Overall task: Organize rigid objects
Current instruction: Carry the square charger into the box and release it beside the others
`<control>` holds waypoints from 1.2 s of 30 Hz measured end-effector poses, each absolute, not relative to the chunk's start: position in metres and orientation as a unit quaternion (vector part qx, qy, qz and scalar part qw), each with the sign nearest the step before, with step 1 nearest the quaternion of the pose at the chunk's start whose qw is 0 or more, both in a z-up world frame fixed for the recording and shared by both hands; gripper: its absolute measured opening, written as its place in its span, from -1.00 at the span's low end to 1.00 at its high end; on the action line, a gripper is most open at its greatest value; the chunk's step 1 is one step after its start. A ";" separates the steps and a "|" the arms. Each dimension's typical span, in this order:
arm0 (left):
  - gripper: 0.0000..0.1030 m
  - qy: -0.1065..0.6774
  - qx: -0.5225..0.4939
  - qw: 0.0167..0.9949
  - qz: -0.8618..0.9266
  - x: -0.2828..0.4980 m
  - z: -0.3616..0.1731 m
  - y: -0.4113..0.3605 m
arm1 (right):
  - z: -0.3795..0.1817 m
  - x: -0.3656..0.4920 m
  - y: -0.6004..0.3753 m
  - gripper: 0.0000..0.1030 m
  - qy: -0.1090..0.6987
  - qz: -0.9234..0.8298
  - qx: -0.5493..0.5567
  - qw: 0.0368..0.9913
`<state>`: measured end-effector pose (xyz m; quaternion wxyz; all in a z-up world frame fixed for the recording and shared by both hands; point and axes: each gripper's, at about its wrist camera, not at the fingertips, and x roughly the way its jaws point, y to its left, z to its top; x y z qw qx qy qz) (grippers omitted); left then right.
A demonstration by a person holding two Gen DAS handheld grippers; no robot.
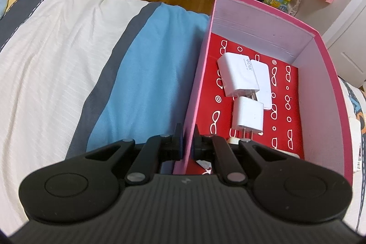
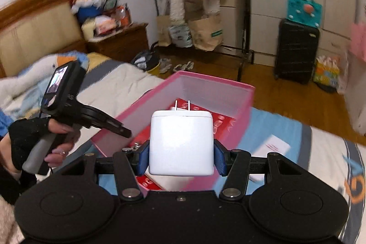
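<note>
A pink box [image 1: 265, 22] with a red patterned floor lies on the bed. My left gripper [image 1: 188, 141] is shut on its left wall, one pad on each side. Inside lie a large white charger [image 1: 238, 74] and a smaller white plug adapter [image 1: 248, 116], with other white pieces partly hidden behind my fingers. My right gripper [image 2: 180, 158] is shut on a big white charger [image 2: 181, 143] with its prongs pointing away, held above the near end of the pink box [image 2: 215, 88]. The left gripper [image 2: 123, 129] and its gloved hand show at the left of the right wrist view.
The bed carries a white, grey and blue cover [image 1: 148, 74]. A white card [image 2: 274, 144] lies on the bed right of the box. Beyond the bed are a wooden floor, a black suitcase [image 2: 296, 52], a clothes rack with paper bags, and a nightstand [image 2: 121, 42].
</note>
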<state>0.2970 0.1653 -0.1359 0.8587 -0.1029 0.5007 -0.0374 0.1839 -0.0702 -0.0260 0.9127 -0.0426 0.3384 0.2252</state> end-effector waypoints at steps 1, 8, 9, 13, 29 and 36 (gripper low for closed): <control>-0.89 0.501 -0.103 0.859 -0.038 0.297 -0.136 0.165 | -0.027 0.191 -0.056 0.16 0.346 0.219 -0.058 0.910; -0.86 0.501 -0.129 0.854 -0.048 0.298 -0.139 0.173 | -0.063 0.277 0.016 0.15 0.456 0.165 -0.076 0.871; -0.85 0.501 -0.135 0.853 -0.050 0.299 -0.139 0.175 | -0.071 0.288 0.020 0.15 0.474 0.156 -0.072 0.864; -0.84 0.502 -0.143 0.851 -0.054 0.300 -0.141 0.178 | -0.098 0.314 0.027 0.15 0.528 0.115 -0.043 0.840; -0.82 0.502 -0.147 0.850 -0.058 0.302 -0.141 0.179 | -0.133 0.342 0.006 0.19 0.615 0.058 0.036 0.786; -0.82 0.502 -0.146 0.850 -0.057 0.302 -0.142 0.179 | -0.126 0.329 0.002 -0.16 0.591 0.089 0.062 0.799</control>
